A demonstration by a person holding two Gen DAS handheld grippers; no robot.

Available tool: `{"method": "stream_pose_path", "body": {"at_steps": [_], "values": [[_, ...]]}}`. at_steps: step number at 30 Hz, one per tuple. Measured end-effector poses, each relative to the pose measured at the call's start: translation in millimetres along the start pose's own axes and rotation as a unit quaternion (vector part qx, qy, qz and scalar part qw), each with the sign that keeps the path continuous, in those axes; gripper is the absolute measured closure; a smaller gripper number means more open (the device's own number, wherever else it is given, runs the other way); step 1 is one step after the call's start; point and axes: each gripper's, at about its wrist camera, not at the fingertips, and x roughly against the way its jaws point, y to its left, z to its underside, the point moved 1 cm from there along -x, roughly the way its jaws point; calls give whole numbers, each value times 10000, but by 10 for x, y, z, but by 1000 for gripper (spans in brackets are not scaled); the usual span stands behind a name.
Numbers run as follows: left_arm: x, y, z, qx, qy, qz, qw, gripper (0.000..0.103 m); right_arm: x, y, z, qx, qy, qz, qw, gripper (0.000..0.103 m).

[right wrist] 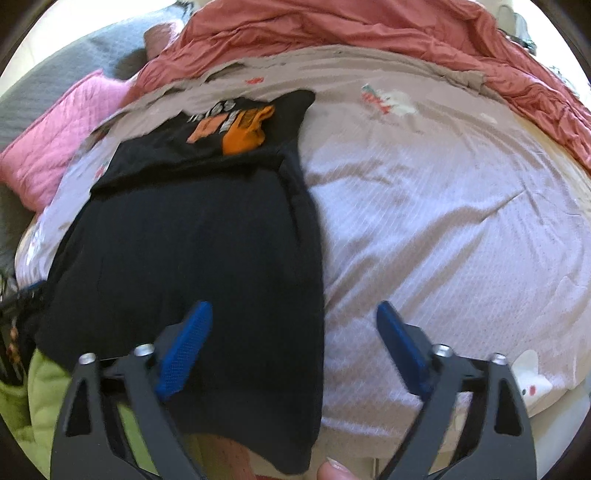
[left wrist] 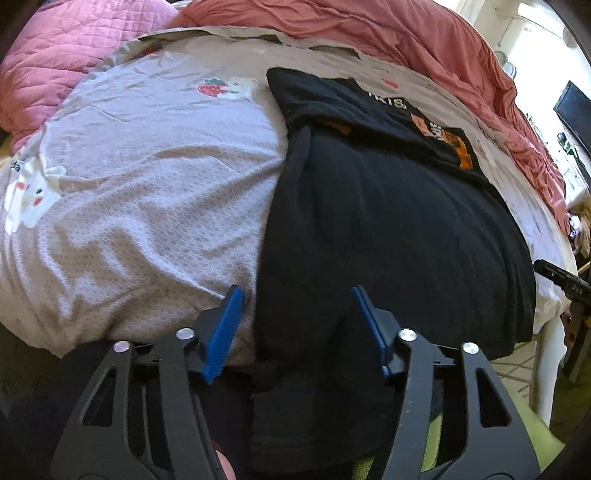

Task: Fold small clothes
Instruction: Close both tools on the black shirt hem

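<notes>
A black garment (left wrist: 388,229) with an orange and white print (left wrist: 447,136) lies flat on the bed, its near end hanging over the bed's edge. My left gripper (left wrist: 295,291) is open and straddles the garment's left edge: one blue pad (left wrist: 225,325) is over the sheet, the other over the black cloth. The right wrist view shows the same garment (right wrist: 192,240) with its print (right wrist: 240,129) at the far end. My right gripper (right wrist: 293,306) is open astride its right edge, left pad (right wrist: 184,350) over the black cloth and right pad over the sheet. Neither pair of pads presses the cloth.
The bed has a pale lilac sheet (left wrist: 147,184) with cartoon patches. A crumpled salmon blanket (left wrist: 406,33) lies along the far side and a pink quilted pillow (left wrist: 55,55) at the far left. Green fabric (right wrist: 44,391) sits below the bed's near edge. A person's fingertip (right wrist: 332,470) shows at the bottom.
</notes>
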Motion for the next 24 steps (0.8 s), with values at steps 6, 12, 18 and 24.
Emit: {"method": "stream_pose_path", "body": {"at_steps": [6, 12, 18, 24], "values": [[-64, 15, 30, 13, 87, -12, 10000, 56, -37, 57, 177, 86, 69, -134, 9998, 79], [-85, 30, 39, 53, 110, -28, 9999, 55, -29, -67, 231, -63, 156, -139, 9998, 75], [-119, 31, 38, 43, 131, 4, 9999, 56, -69, 35, 290, 102, 218, -377, 9990, 79], [-82, -5, 32, -54, 42, 17, 10000, 89, 85, 135, 207, 259, -121, -881, 9957, 94]]}}
